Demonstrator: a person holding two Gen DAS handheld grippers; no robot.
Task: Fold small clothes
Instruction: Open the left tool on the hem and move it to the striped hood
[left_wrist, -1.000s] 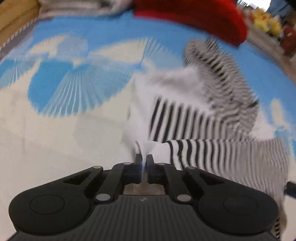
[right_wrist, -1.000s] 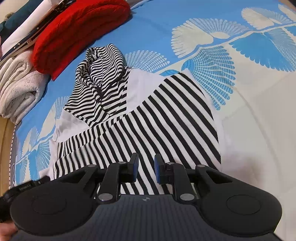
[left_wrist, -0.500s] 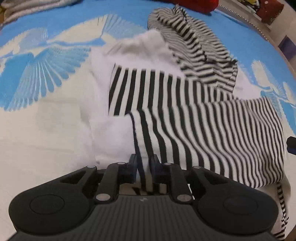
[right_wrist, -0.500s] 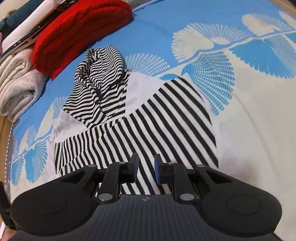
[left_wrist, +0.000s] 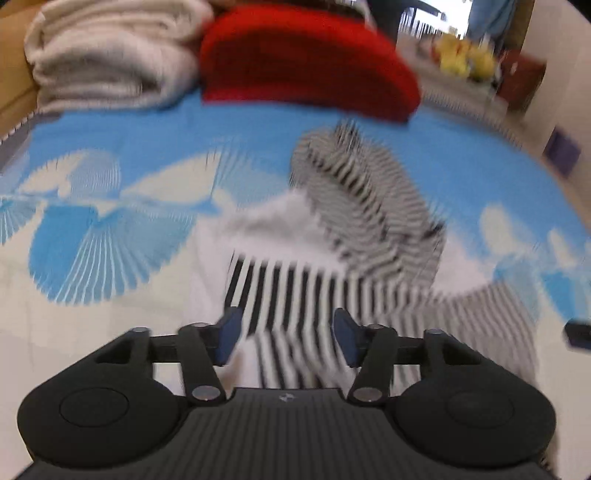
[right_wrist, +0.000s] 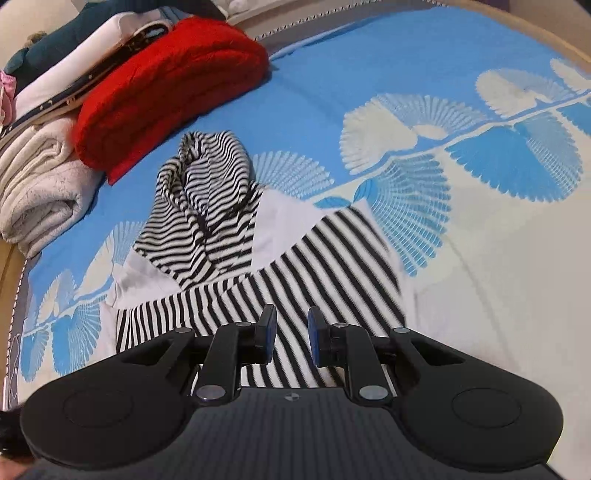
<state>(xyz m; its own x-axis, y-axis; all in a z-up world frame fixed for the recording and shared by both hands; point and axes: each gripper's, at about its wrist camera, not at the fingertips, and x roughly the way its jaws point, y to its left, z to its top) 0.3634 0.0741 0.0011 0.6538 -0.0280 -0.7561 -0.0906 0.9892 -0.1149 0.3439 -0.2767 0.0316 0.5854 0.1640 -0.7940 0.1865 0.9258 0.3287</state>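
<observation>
A black-and-white striped hooded top (right_wrist: 295, 266) lies partly folded on the bedspread, its hood toward the red pile and white lining showing beside it. In the left wrist view the top (left_wrist: 332, 266) is blurred by motion. My left gripper (left_wrist: 286, 328) hovers over the top's near edge; its jaws are opening and stand wide apart, with no cloth pinched between the pads. My right gripper (right_wrist: 291, 328) hangs above the striped body, its jaws a narrow gap apart. Stripes show through that gap and the pads grip nothing.
A folded red knit (right_wrist: 166, 96) and a rolled white blanket (right_wrist: 40, 184) lie at the far left of the blue-and-white patterned bedspread (right_wrist: 406, 74). More folded clothes (right_wrist: 74, 55) are stacked behind them. Yellow objects (left_wrist: 461, 55) sit far back right.
My left gripper let go of the top's edge, spread its jaws, rose and tilted up toward the blanket and red knit. My right gripper lifted a little with its gap unchanged.
</observation>
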